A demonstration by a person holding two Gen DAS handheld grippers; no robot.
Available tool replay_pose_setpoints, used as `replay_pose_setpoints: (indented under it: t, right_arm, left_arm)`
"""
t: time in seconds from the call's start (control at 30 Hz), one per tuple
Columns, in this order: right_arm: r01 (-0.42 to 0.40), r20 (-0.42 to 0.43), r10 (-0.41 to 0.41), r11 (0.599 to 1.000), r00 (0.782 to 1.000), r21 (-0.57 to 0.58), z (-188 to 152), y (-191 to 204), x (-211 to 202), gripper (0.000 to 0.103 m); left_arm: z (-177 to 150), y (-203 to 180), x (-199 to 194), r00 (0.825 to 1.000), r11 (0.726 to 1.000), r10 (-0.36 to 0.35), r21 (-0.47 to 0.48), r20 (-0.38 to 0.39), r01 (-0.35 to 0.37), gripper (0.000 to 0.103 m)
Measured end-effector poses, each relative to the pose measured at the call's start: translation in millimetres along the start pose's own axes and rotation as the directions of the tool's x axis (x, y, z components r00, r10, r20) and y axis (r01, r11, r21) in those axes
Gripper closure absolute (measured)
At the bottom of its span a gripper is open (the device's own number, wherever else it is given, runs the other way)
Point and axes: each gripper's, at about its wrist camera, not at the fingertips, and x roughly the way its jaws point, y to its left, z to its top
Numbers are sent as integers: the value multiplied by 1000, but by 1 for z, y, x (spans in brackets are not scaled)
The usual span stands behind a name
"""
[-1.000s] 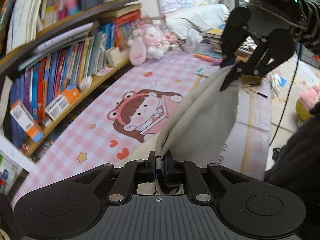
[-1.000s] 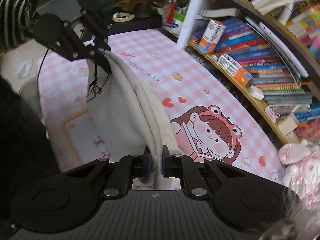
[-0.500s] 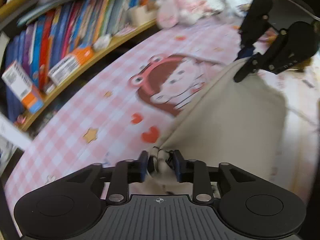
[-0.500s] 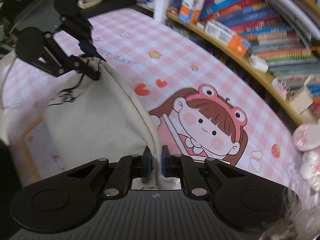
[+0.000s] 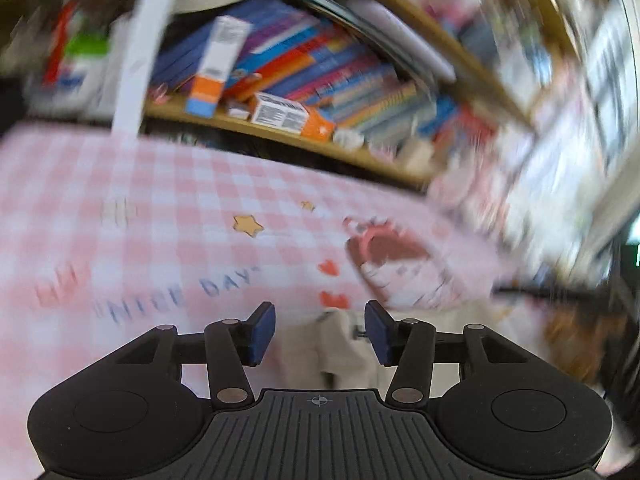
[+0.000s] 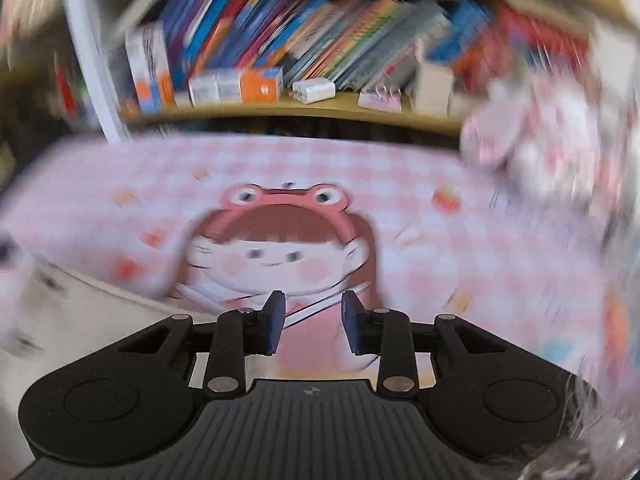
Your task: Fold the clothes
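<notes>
A beige garment [image 5: 340, 344] lies on the pink checked tablecloth [image 5: 160, 208]. In the left wrist view its bunched edge sits between and just below the open fingers of my left gripper [image 5: 318, 332], which holds nothing. In the right wrist view the garment [image 6: 80, 312] lies flat at the lower left, left of my right gripper [image 6: 313, 322], which is open and empty over the frog-hat girl print [image 6: 276, 248]. Both views are blurred by motion.
A wooden shelf [image 6: 304, 110] packed with books and small boxes runs along the table's far edge. A white upright post [image 5: 140, 52] stands at its left. Pink plush toys [image 6: 532, 148] sit at the far right of the table.
Both grippers have opened and let go of the garment, which has dropped from hanging to lying on the table. Both cameras have swung towards the bookshelf.
</notes>
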Motion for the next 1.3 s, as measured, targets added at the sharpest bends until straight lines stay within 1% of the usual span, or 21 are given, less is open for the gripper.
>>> replay_pose_setpoints:
  t: [0.1, 0.2, 0.27, 0.33, 0.37, 0.5, 0.53, 0.6, 0.63, 0.67, 0.77, 0.83, 0.87, 0.93, 1.0, 1.03, 1.1, 1.17, 1.2, 1.23, 1.3]
  right_arm:
    - [-59, -53, 65, 992, 996, 108, -23, 9, -5, 75]
    - [-48, -89, 69, 973, 994, 225, -41, 7, 5, 91]
    - [-35, -89, 62, 959, 994, 283, -48, 3, 11, 93]
    - [-39, -83, 67, 954, 994, 297, -51, 2, 12, 94]
    - [-42, -81, 69, 952, 994, 302, -52, 2, 12, 94]
    - [-41, -74, 65, 956, 995, 289, -54, 6, 12, 94]
    - [-40, -72, 62, 958, 995, 284, -55, 6, 12, 94]
    - [-41, -68, 61, 963, 996, 266, -56, 10, 15, 94]
    - [-41, -68, 60, 967, 996, 253, -56, 12, 16, 94]
    - [-39, -67, 56, 972, 996, 234, -56, 15, 17, 94]
    - [-24, -72, 39, 981, 997, 193, -55, 20, 18, 93]
    - [-22, -74, 37, 981, 997, 191, -54, 19, 18, 93]
    - [-21, -73, 36, 980, 997, 197, -55, 19, 17, 93]
    - [-19, -64, 33, 977, 997, 213, -56, 18, 13, 91]
    - [-28, -53, 41, 971, 998, 236, -58, 18, 6, 87]
    - [-33, -50, 47, 969, 998, 245, -60, 17, 3, 87]
    - [-41, -48, 55, 966, 997, 256, -64, 17, -1, 87]
    - [-38, -53, 54, 965, 997, 258, -68, 17, 0, 87]
    - [-35, -57, 51, 966, 997, 258, -69, 17, 2, 88]
    - [-33, -59, 49, 966, 997, 258, -70, 17, 4, 88]
    - [-33, -56, 49, 965, 997, 260, -69, 18, 6, 88]
  left_arm:
    - [-12, 5, 8, 1000, 996, -25, -90, 6, 26, 58]
    - [-16, 2, 20, 999, 993, -48, -110, -9, 46, 59]
    - [-16, 0, 26, 998, 992, -64, -112, -10, 63, 61]
    - [-17, 0, 26, 996, 988, -86, -126, 2, 86, 83]
    - [-17, -2, 20, 994, 984, -106, -144, 23, 108, 100]
    - [-18, -8, -4, 978, 957, -179, -209, 109, 199, 100]
    - [-18, -5, -7, 978, 951, -173, -237, 118, 197, 100]
    - [-25, 19, 9, 994, 931, -98, -347, 49, 109, 100]
    - [-28, 31, 20, 998, 919, -67, -388, 10, 66, 100]
    - [-32, 41, 31, 998, 911, -59, -411, -17, 47, 98]
    - [-34, 47, 42, 997, 897, -71, -437, -2, 63, 93]
    - [-32, 45, 40, 996, 893, -86, -442, 20, 86, 86]
    - [-32, 45, 38, 996, 892, -92, -442, 23, 92, 78]
    - [-31, 45, 36, 995, 891, -99, -443, 28, 101, 72]
    - [-31, 46, 35, 995, 883, -98, -457, 31, 102, 74]
    - [-32, 45, 33, 994, 881, -104, -460, 42, 111, 77]
    - [-32, 38, 26, 990, 887, -119, -438, 81, 142, 100]
    - [-30, 25, 16, 980, 912, -142, -366, 140, 185, 100]
    - [-29, 22, 15, 981, 921, -129, -349, 143, 172, 100]
    - [-30, 24, 19, 988, 928, -95, -347, 125, 133, 100]
    - [-31, 33, 24, 993, 914, -61, -395, 98, 95, 99]
